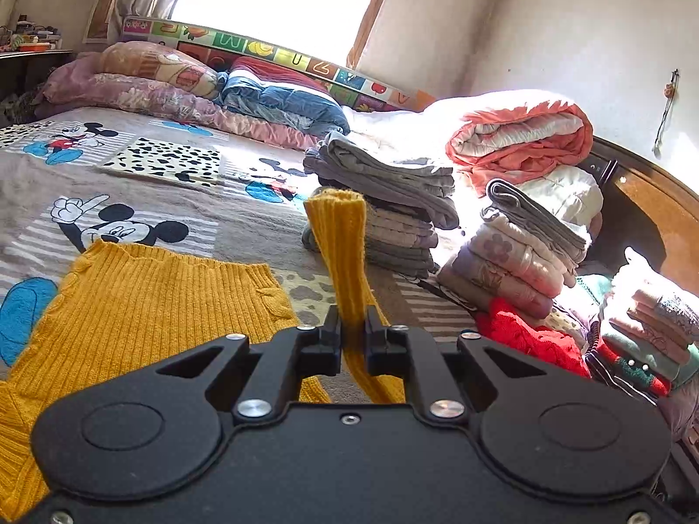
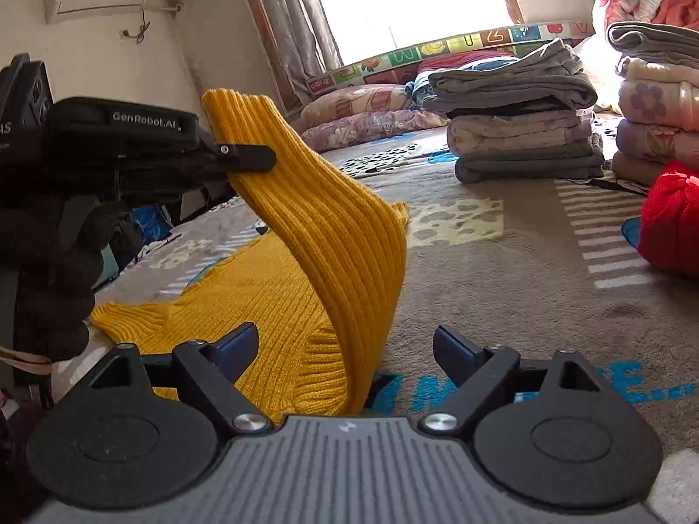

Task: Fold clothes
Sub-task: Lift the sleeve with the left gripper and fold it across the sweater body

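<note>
While the left tool [image 1: 353,327] pinches it, the yellow sweater [image 1: 131,297] trails below.

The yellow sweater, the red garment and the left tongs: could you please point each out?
yellow sweater [image 2: 271,305], right wrist view, flat ribbed body
red garment [image 2: 673,218], right wrist view, bunched front
left tongs [image 1: 353,327], left wrist view, between fingertips

The left gripper [image 1: 353,323] is clamped, its jaws nearly together on a yellow knit sleeve [image 1: 338,240], raised and roughly level. A black-gloved hand [image 2: 52,262] holds it. The right gripper [image 2: 345,345] sits low, jaws spread wide, gripping nothing.
</note>
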The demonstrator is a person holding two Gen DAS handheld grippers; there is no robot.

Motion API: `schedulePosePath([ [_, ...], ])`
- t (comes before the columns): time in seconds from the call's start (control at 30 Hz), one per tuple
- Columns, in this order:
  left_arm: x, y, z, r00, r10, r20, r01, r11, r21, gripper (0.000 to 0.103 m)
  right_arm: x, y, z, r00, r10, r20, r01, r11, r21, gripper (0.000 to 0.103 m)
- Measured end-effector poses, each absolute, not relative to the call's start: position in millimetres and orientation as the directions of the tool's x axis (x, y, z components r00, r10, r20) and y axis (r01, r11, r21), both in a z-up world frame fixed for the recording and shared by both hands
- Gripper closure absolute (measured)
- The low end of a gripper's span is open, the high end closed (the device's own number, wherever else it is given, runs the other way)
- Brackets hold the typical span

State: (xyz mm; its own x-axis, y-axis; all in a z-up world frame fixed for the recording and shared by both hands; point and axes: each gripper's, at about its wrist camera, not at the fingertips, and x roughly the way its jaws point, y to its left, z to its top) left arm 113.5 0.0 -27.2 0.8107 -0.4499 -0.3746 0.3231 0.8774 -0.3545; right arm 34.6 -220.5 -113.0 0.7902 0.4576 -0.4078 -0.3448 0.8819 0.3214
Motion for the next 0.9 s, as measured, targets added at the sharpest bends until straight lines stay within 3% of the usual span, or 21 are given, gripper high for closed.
schedulePosePath([
  [0.23, 111.8, 59.2, -39.8, 0.856, -0.403, -0.324, 0.242, 0.866, -0.438, 0.095, 27.8, -176.6, -130.8, 0.782, 0.369, -0.503, -0.348, 0.927, 0.139, 0.028],
  [0.57, 116.1, 121.0, -59.6, 0.88, -0.348, -0.324, 0.135, 0.836, -0.532, 0.095, 20.9, -139.6, -129.1, 0.797, 0.351, -0.492, -0.382, 0.923, 0.04, 0.028],
  [0.9, 113.8, 137.2, -63.8, 0.864, -0.421, -0.278, 0.172, 0.765, -0.621, 0.095, 22.8, -118.5, -129.9, 0.794, 0.344, -0.501, -0.389, 0.921, 0.015, 0.028],
])
